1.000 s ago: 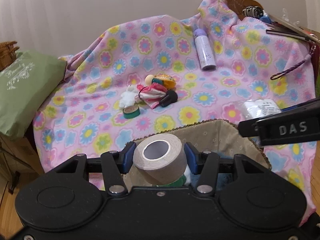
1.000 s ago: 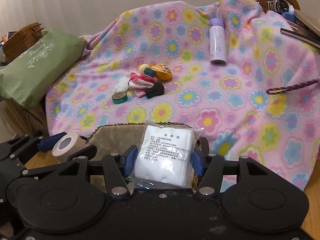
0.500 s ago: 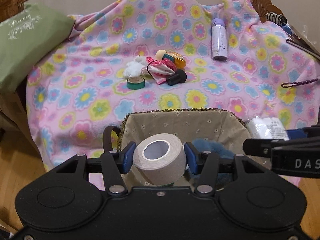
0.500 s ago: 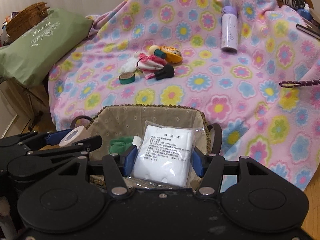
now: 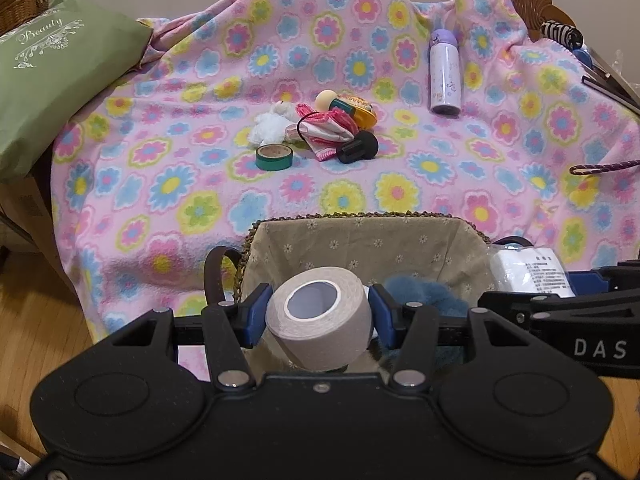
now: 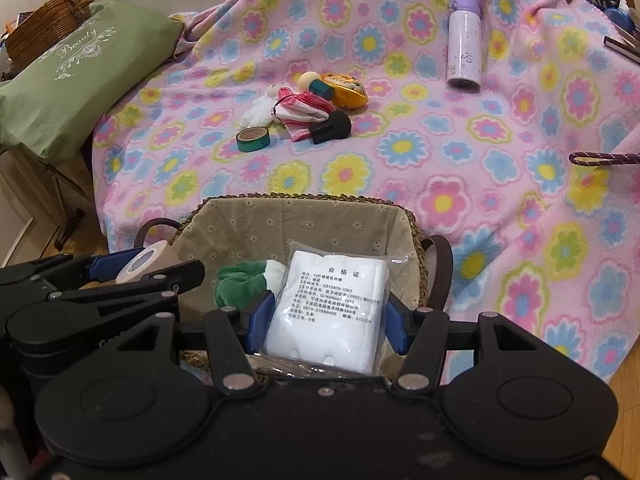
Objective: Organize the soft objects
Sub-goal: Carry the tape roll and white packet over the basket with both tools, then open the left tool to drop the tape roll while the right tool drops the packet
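The left gripper [image 5: 319,316] is clamped on a beige roll of cloth tape [image 5: 319,317], its blue pads pressing the roll's two flat ends, low in the centre of the left wrist view. The right gripper [image 6: 325,316] is clamped the same way on a clear plastic packet of white cotton pads with a printed label [image 6: 327,312], low centre in the right wrist view.

Both loads hang over a woven basket with a beige flowered fabric liner [image 6: 280,220], which stands at the near edge of a pink fleece blanket printed with coloured flowers [image 6: 500,160]. Already inside the basket lie a green and white sock-like bundle [image 6: 240,280] and a blue fuzzy item [image 5: 424,290].

Further up, centre frame, a small heap waits on the blanket: a white plush toy [image 5: 269,124], a pink striped drawstring pouch [image 5: 326,130], a green roll of washi tape [image 5: 274,157] and a black brush [image 5: 358,148]. A lilac bottle [image 5: 444,76] stands upper right.

Risks as I judge them: the two grippers sit close together over one basket, so releasing at once could knock them together. The tape roll sits near the basket's left rim and, being round, could roll out onto the blanket or floor. The slippery packet may slide from the pads early.
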Available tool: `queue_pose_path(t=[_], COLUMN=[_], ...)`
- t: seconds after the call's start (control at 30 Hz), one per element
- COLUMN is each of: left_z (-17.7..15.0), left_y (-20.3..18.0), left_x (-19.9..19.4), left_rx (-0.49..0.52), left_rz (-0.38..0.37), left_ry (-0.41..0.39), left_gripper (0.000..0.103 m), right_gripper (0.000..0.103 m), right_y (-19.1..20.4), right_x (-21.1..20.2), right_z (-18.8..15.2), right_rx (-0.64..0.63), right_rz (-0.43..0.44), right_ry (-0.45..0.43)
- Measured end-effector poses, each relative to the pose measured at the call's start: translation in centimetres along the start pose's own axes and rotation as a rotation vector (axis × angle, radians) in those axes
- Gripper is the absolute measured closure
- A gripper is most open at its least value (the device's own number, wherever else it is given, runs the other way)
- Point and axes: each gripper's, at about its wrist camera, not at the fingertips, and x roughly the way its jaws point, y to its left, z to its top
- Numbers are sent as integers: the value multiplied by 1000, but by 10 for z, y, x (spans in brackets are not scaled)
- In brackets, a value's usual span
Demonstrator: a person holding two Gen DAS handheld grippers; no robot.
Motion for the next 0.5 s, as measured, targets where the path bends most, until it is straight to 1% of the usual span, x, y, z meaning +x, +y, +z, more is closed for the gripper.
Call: queue_pose_path(t=[0.27,0.4,0.47,0.5], left_z=[1,2,2,2], left_y=[0,-1,-1,-2], left_x=[1,0,0,0], left_rx=[2,10,12,13], left_rz=[-1,-4,-3,-3], left_ry=[2,-5,-10,-11], left_gripper=[52,50,46,46], right_gripper=[47,46,40,39], right_y=[1,1,0,0], right_x=[0,-1,-2,-2], right_z=[1,0,0,0], right_rx=[-1,2,4,6], right_rz=[-4,-3,-4,-1], right_ry=[-10,-14,-16,-18])
